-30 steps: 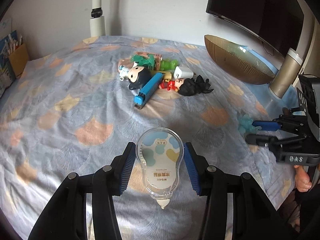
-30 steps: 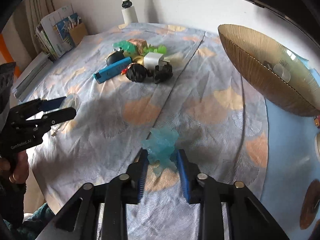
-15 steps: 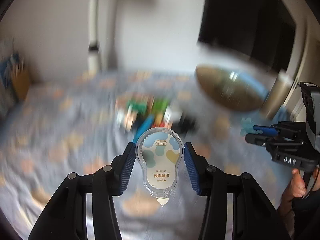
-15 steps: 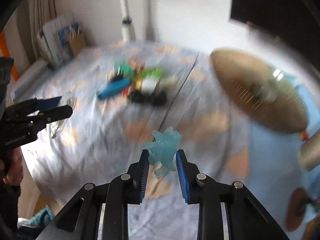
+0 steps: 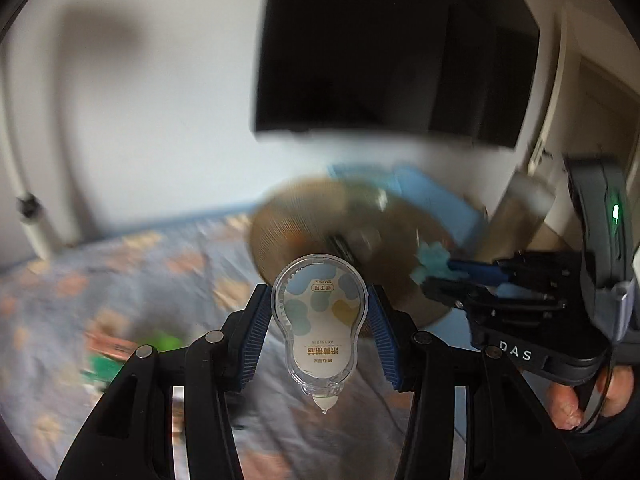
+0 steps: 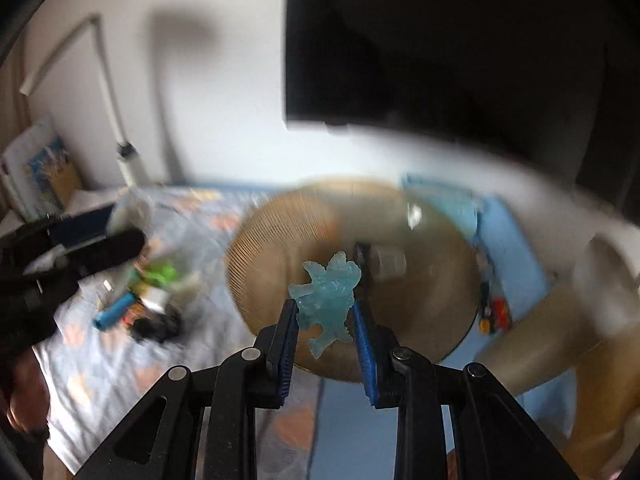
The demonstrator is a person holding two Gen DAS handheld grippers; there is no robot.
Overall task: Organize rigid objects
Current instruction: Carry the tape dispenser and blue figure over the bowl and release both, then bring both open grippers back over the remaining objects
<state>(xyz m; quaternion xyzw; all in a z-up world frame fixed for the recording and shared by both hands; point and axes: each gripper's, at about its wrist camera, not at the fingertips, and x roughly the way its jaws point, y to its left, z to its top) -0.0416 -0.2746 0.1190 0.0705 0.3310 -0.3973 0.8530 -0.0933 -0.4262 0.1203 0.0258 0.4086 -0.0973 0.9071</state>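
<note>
My left gripper point(image 5: 318, 312) is shut on a clear bulb-shaped correction tape case point(image 5: 319, 320) with a pastel label, held in the air. My right gripper point(image 6: 325, 320) is shut on a translucent blue toy figure point(image 6: 326, 300), also lifted. Both point toward a large ribbed golden bowl point(image 6: 280, 248) that holds a small clear cup point(image 6: 386, 264). The bowl also shows blurred in the left wrist view point(image 5: 280, 232), with the right gripper point(image 5: 430, 270) and its blue figure point(image 5: 432, 260) in front of it at the right.
A pile of small toys point(image 6: 148, 300), among them a blue bar and green pieces, lies on the patterned bedspread point(image 6: 100, 360) at the left. A dark screen point(image 6: 440, 40) hangs on the wall above. A white lamp post point(image 6: 120, 136) stands at the back left.
Both grippers lifted off the bedspread with their objects and swung up and right, so the golden bowl now sits straight ahead. The toy pile dropped to the lower left.
</note>
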